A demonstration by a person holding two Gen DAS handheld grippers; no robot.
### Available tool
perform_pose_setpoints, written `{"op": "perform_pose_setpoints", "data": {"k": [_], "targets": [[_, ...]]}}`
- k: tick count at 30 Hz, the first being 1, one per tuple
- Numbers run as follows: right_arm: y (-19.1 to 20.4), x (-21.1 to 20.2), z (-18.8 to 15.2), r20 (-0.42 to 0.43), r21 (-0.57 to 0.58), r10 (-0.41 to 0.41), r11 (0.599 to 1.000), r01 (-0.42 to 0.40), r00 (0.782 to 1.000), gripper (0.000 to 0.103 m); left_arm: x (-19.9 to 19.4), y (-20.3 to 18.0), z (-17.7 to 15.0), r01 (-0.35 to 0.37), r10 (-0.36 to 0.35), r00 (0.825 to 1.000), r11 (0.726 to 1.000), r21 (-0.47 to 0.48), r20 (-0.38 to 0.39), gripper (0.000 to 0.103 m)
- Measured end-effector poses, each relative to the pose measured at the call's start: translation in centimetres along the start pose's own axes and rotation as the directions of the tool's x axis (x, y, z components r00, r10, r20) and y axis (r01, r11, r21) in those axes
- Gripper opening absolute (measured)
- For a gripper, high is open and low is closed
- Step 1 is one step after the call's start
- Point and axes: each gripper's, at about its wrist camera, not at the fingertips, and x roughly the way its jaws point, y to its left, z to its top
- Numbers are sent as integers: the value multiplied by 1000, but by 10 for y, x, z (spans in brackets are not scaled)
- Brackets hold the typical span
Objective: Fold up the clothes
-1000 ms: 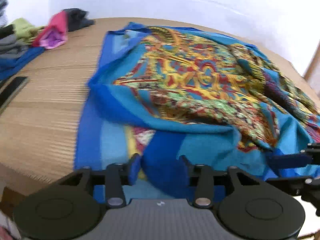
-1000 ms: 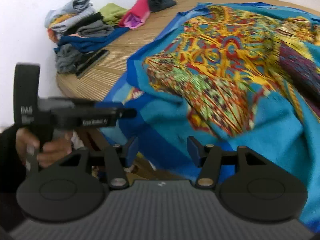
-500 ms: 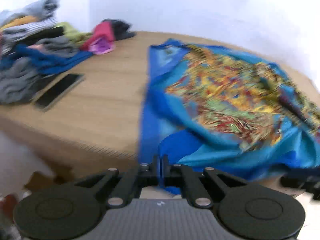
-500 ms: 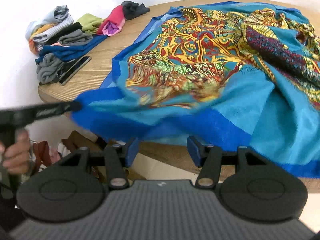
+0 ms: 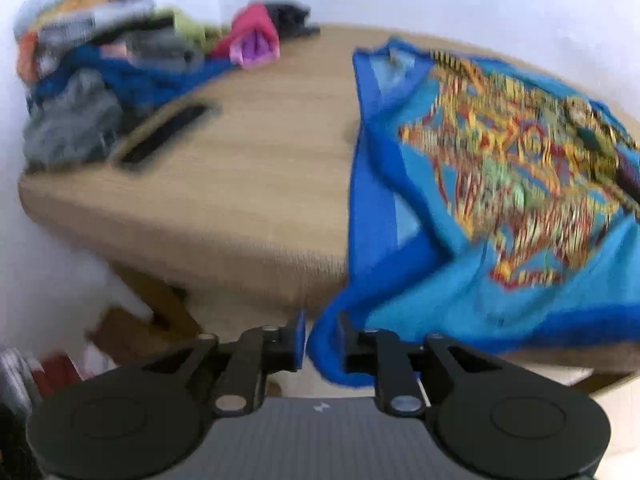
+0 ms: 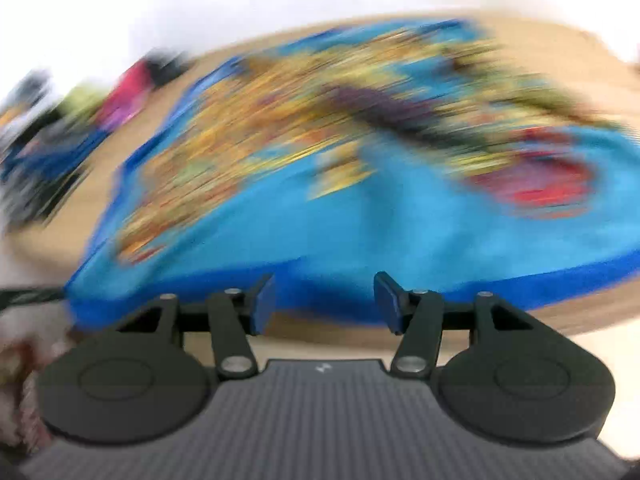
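A blue scarf with a gold, red and green print lies spread and rumpled on the round wooden table. Its dark blue corner hangs off the near edge between the jaws of my left gripper. Those jaws are opening, with a gap between the left pad and the cloth. The right wrist view is heavily blurred. There my right gripper stands wide open just off the table edge, facing the scarf's dark blue hem, with nothing pinched.
A pile of folded and loose clothes sits at the table's far left, with a pink garment behind it. A flat black object lies beside the pile. Bare wood lies between the pile and the scarf. Clutter shows on the floor below.
My left gripper shut on the scarf's blue corner and pulled it off the table edge; now its jaws have parted a little. The right gripper swept right along the hem, still open.
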Motion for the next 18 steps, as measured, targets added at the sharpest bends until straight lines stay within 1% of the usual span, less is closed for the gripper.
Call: {"op": "perform_pose_setpoints", "data": {"k": [1,2,4,5,7,8,10,13,16,17,18], "targets": [[-25,-8,4,34,51,-63,997,61,997,57,-5,-5,7,-13,13,999,1000,17,30,23],[-52,-16,8,65,105,-128,987,120,990,57,-10,-13,13,-20,18,998,999,34,54,25],[-106,-31,15,108,196,-250,954,226,962,57,-12,-33,25,-23,19,997,998,55,80,31],[-130,-37,18,121,229,-297,937,264,947,58,-13,-44,31,-25,18,995,998,65,93,33],[-175,-41,26,131,264,-344,916,302,930,58,-15,-64,42,-25,16,993,996,80,113,34],[-196,-41,31,133,274,-358,910,313,924,58,-11,-77,45,-18,11,994,997,72,105,34],[-235,-33,44,123,259,-346,916,306,930,58,2,-105,51,-20,16,997,999,49,80,34],[-276,-11,60,92,196,-330,931,308,939,58,22,-141,57,-48,48,998,999,4,40,33],[-300,15,67,15,139,-254,958,249,967,58,39,-169,63,-95,96,995,995,-39,16,33],[-301,20,67,14,112,-228,968,225,974,61,43,-175,63,-116,117,993,992,-43,12,33],[-301,24,68,10,83,-198,977,197,980,61,47,-180,64,-141,141,990,989,-40,8,33]]}}
